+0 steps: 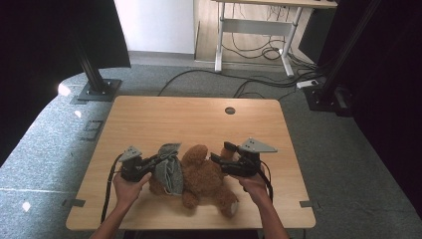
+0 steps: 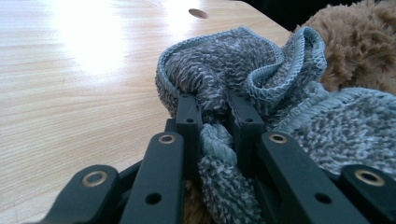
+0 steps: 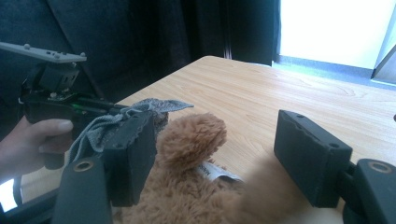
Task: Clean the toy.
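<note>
Cloth (image 1: 168, 169) pinched in left gripper (image 2: 212, 119) fingers, draped on teddy bear (image 1: 204, 179) lying mid-counter (image 1: 164, 114). Right gripper (image 1: 219, 154) fingers spread over bear's limb. Step: probably dressing or wiping. Next: clamp bear, pull cloth across.

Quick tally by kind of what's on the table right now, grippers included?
Plush toy: 1, brown teddy
Cloth: 1, grey towel, pinched in the left gripper
Grippers: 2, left as above and the right gripper, open over the teddy
Total: 4
</note>
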A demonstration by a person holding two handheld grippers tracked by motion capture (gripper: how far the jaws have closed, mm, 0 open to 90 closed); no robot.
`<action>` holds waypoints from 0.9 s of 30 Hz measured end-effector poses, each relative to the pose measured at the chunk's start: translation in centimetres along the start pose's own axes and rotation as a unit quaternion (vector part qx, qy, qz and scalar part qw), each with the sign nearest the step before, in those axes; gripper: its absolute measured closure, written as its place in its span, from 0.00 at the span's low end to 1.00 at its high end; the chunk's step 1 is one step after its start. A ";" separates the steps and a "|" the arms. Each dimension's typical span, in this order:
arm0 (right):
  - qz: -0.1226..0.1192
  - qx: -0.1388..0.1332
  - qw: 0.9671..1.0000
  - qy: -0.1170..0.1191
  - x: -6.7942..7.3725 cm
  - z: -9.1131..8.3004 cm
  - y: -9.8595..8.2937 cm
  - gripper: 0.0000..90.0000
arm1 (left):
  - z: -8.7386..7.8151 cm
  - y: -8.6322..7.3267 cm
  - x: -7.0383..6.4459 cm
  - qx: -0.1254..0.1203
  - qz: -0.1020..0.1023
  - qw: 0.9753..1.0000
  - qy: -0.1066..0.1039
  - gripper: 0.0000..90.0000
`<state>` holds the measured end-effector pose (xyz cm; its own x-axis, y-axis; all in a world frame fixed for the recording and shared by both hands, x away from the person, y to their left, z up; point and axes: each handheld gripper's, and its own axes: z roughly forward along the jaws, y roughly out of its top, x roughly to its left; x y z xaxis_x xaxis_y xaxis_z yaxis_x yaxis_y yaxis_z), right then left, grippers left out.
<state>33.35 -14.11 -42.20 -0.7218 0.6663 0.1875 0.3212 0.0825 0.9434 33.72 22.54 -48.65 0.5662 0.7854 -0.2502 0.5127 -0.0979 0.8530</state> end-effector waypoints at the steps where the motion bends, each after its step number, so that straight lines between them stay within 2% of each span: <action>1: 0.000 -0.002 1.000 0.001 0.0 -0.1 0.0 0.33 | 0.0 0.0 0.0 0.000 0.000 1.000 0.000 0.85; 3: -0.002 -0.001 1.000 0.006 0.1 -0.2 0.0 0.33 | 0.0 0.0 -0.1 -0.001 0.001 1.000 0.001 0.85; 6: -0.008 0.022 1.000 0.017 0.3 0.5 -0.1 0.32 | 0.0 0.0 0.0 0.000 0.001 1.000 0.000 0.85; 8: 0.000 0.048 0.998 0.027 0.4 1.7 -0.4 0.30 | 0.0 0.0 0.0 -0.001 0.002 1.000 0.000 0.85; 13: 0.012 0.096 0.995 0.034 0.7 5.2 -1.5 0.30 | -0.1 -0.1 -0.1 -0.002 0.002 1.000 0.000 0.85; 20: 0.028 0.118 0.992 0.030 1.1 7.9 -1.4 0.33 | -0.2 -0.1 -0.1 -0.001 0.004 1.000 -0.001 0.85; 21: 0.029 0.118 0.992 0.031 1.1 8.1 -1.4 0.35 | -0.2 -0.2 -0.1 -0.002 0.004 1.000 -0.001 0.85; 24: 0.016 0.117 0.993 0.020 1.3 8.6 -1.5 0.59 | -0.2 -0.2 0.0 -0.003 0.003 1.000 -0.002 0.85; 27: 0.008 0.114 0.993 0.017 1.1 8.7 -1.7 0.70 | -0.2 -0.2 0.0 -0.004 0.001 1.000 -0.003 0.85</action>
<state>37.34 -7.08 -46.02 -0.7349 0.6431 0.2151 0.4605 0.2404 0.8544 33.51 22.68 -48.73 0.5712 0.7818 -0.2502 0.5061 -0.0954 0.8572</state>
